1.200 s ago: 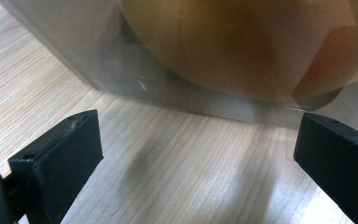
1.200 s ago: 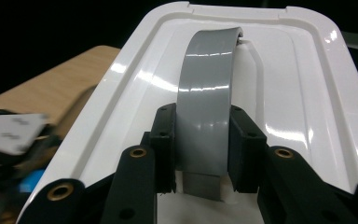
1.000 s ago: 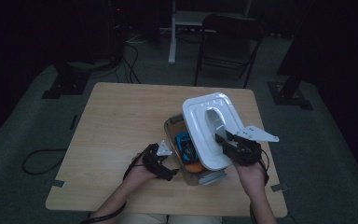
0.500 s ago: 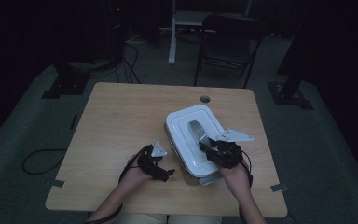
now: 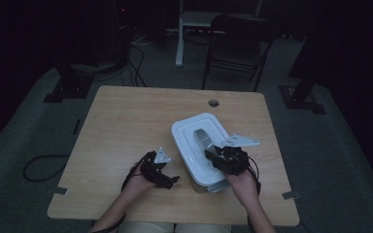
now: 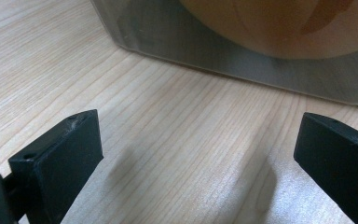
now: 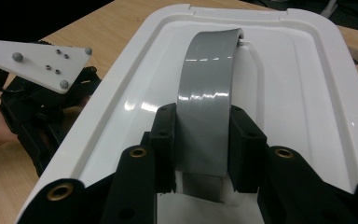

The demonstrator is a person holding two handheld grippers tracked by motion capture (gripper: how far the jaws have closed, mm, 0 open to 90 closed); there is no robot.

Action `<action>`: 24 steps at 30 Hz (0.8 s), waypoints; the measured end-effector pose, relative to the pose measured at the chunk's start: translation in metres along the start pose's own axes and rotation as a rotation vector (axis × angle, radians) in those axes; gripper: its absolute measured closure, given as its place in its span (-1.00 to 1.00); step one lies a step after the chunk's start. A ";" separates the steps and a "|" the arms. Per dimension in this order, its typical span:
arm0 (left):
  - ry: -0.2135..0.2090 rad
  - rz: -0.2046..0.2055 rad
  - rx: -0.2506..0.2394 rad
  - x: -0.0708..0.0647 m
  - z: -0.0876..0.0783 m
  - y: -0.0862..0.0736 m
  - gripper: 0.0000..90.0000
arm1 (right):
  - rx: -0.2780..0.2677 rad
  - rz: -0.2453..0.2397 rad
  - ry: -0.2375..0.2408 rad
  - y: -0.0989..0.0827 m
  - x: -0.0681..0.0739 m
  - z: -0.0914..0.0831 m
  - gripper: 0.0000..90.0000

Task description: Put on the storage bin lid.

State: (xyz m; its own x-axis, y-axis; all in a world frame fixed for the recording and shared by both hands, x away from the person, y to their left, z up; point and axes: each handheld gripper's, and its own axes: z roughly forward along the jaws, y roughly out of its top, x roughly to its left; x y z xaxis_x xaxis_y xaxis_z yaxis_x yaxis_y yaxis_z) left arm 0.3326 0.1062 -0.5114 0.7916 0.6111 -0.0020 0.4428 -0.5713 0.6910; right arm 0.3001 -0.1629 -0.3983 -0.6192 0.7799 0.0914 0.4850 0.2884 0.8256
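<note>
A white lid (image 5: 193, 145) with a grey arched handle (image 5: 202, 137) lies flat on a clear box (image 5: 212, 185) at the table's right front. My right gripper (image 5: 214, 154) is shut on that handle; in the right gripper view its jaws pinch the grey handle (image 7: 207, 93) from both sides near its base, above the lid (image 7: 284, 93). My left gripper (image 5: 171, 180) rests low on the table just left of the box, open with nothing between its jaws. The left gripper view looks along the wood at the box wall (image 6: 242, 60), with something orange blurred behind it.
The wooden table (image 5: 126, 126) has bare room to the left and back. A round cable hole (image 5: 213, 103) sits near the far edge. A dark chair (image 5: 238, 39) and cables stand on the floor beyond. In the right gripper view the left gripper (image 7: 37, 107) lies beside the lid.
The lid stood tilted up over the box with the contents showing; it now lies flat on the box. My right gripper came down and left with it. The left gripper stayed put.
</note>
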 end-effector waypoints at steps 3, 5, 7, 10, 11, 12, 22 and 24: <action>-0.004 -0.003 -0.003 0.000 0.000 0.000 -0.96 | 0.002 0.001 -0.011 0.000 0.003 0.001 0.50; -0.003 -0.005 -0.004 0.000 0.000 0.000 -0.96 | -0.001 0.006 -0.009 -0.001 0.002 0.001 0.50; -0.005 -0.003 -0.001 0.000 0.000 -0.001 -0.96 | -0.005 0.008 -0.018 -0.002 0.004 0.001 0.50; -0.006 -0.002 0.004 0.000 0.001 -0.001 -0.96 | -0.004 0.011 -0.019 -0.002 0.004 0.001 0.50; -0.006 -0.001 0.005 0.000 0.001 -0.001 -0.96 | -0.002 0.014 -0.014 -0.002 0.003 0.001 0.50; -0.008 -0.005 0.002 0.000 0.001 -0.002 -0.96 | 0.000 0.016 -0.013 -0.001 0.003 0.001 0.50; -0.006 -0.011 0.002 0.001 0.001 -0.002 -0.96 | 0.004 0.014 0.005 -0.001 0.002 0.000 0.50; -0.006 -0.010 0.003 0.001 0.001 -0.002 -0.96 | 0.002 0.010 0.002 -0.001 0.003 0.000 0.50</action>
State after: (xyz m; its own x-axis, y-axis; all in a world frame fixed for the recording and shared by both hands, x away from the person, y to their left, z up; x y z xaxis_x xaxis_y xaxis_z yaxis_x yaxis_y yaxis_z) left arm 0.3333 0.1072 -0.5134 0.7896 0.6135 -0.0132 0.4520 -0.5670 0.6886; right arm 0.2975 -0.1611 -0.3992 -0.6154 0.7817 0.1012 0.4929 0.2815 0.8233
